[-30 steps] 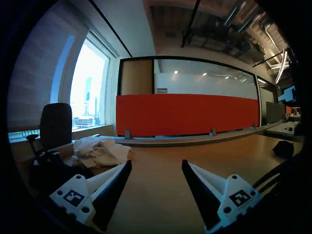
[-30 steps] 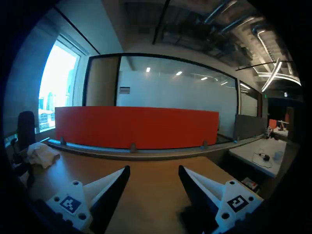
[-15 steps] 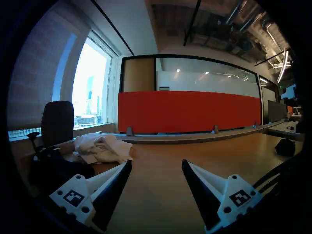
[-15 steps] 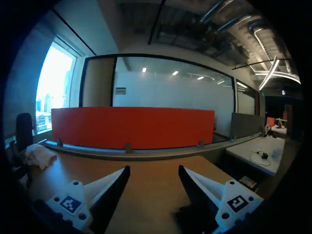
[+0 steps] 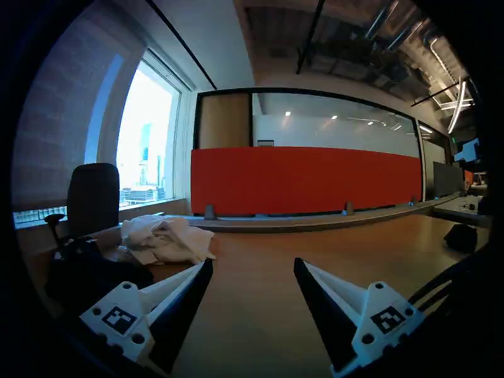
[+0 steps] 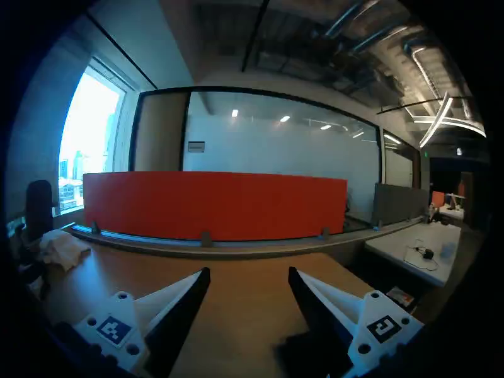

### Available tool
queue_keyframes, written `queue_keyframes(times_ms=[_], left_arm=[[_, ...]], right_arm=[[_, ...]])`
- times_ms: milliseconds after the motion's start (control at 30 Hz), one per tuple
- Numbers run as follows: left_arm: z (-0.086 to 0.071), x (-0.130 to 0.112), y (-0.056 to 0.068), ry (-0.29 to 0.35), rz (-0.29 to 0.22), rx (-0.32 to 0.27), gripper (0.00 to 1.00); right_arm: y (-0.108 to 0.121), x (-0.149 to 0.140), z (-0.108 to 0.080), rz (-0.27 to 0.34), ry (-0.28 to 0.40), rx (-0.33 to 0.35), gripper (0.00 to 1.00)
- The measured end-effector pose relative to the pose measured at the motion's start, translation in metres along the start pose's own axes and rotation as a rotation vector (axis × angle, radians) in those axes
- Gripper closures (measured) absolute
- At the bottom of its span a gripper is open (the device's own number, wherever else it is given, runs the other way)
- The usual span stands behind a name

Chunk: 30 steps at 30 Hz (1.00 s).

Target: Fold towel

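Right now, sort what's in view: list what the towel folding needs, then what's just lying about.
Needed: crumpled white towel, wooden table, left hand-held gripper, right hand-held gripper, both open.
Lying about: black office chair, red divider, small black object on the table.

Towel (image 5: 165, 240): white cloth, crumpled in a loose heap, unfolded; lies on the wooden desk (image 5: 264, 296) at left of centre in the left gripper view, edges spilling forward in creased flaps. In the right gripper view the same heap sits small at the far left edge, mid-height.
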<state>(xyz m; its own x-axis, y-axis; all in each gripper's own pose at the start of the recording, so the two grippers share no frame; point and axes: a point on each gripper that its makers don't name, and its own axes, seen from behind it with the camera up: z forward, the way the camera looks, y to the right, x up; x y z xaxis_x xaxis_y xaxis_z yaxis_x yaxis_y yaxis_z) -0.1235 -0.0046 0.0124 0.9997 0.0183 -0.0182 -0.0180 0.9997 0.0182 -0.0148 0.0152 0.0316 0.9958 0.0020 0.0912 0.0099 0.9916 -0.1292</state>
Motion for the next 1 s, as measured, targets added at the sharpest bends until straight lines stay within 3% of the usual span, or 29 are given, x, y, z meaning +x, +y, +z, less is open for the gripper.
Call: queue_keyframes(times_ms=[367,700,1000], left_arm=[[0.001,-0.003,0.001,0.001,0.000,0.000,0.04],[0.000,-0.004,0.002,0.001,0.000,0.000,0.04],[0.000,-0.004,0.002,0.001,0.000,0.000,0.04]], right_arm=[[0.001,-0.010,0.004,-0.001,0.024,0.055,0.04],[0.000,-0.059,0.005,0.010,0.011,0.108,0.04],[-0.004,-0.091,0.006,0.078,0.015,0.148,0.04]])
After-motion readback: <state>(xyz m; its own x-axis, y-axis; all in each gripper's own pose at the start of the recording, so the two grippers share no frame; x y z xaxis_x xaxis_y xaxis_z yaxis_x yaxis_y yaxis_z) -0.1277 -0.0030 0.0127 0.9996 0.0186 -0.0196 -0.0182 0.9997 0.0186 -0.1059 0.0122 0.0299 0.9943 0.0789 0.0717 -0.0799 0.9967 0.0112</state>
